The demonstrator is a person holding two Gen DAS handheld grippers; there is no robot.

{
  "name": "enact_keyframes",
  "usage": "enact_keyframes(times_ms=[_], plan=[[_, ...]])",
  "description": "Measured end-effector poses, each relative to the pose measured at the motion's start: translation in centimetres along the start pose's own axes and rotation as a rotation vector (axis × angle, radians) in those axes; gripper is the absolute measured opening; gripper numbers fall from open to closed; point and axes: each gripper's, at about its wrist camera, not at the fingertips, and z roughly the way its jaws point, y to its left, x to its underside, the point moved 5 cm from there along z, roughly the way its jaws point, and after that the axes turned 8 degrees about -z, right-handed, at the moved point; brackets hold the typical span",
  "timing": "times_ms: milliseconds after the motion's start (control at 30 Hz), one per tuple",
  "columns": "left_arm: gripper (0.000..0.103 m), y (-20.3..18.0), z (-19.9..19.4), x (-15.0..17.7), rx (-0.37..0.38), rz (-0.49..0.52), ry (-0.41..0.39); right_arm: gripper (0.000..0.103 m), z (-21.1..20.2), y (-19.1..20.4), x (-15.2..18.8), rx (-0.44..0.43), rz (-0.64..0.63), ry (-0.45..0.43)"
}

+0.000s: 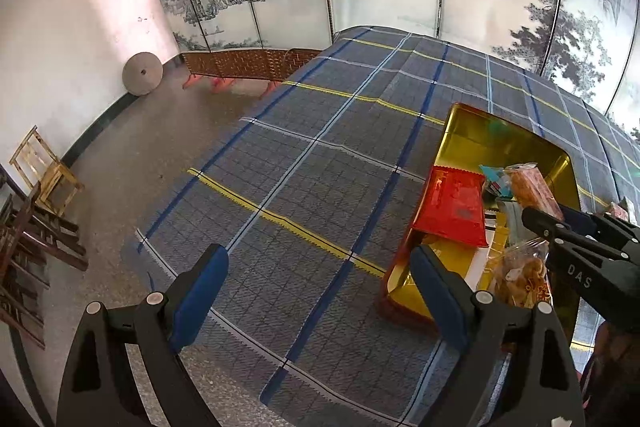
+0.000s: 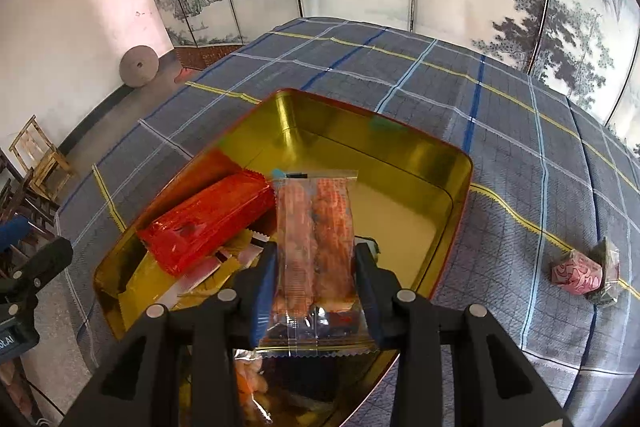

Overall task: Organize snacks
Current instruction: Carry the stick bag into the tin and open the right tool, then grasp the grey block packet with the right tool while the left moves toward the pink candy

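- The clear snack packet (image 2: pixel 316 227) sits clamped in my right tool (image 2: pixel 316 281), its long axis running straight out along the fingers, from the lower centre of the right wrist view up toward the middle.
- My pads press on its two long sides near the bottom seal; the top seal juts free above them.
- It hangs over the open gold tin (image 2: pixel 456 195), which lies directly ahead of and under the tool. The bare floor of the tin shows to the right of the packet, so I judge the free spot is slightly right and forward.
- To the left of the packet, inside the tin, the red packet (image 2: pixel 208 223) lies slantwise across other wrappers, close beside my load.
- One pink snack (image 2: pixel 580 273) lies out on the checked worktop (image 2: pixel 520 155) at right centre, well apart from the tin; my right tool is the nearer one for it.
- My left tool (image 1: pixel 320 301) stands wide apart and empty over the worktop, left of the tin.
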Motion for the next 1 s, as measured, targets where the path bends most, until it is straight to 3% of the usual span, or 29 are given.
enact_keyframes(times_ms=[367, 500, 1000], plan=[[0.091, -0.1, -0.3, 0.0, 0.005, -0.002, 0.008, 0.039, -0.4, 0.6, 0.3, -0.038, -0.027, -0.010], [0.091, -0.1, -0.6, -0.1, 0.009, -0.004, 0.007, 0.047, -0.8, 0.6, 0.4, -0.032, -0.038, -0.025], [0.091, -2.2, -2.3, -0.4, 0.026, 0.024, -0.019, 0.051, -3.8, -1.0, 1.1, -0.066, 0.001, -0.082]])
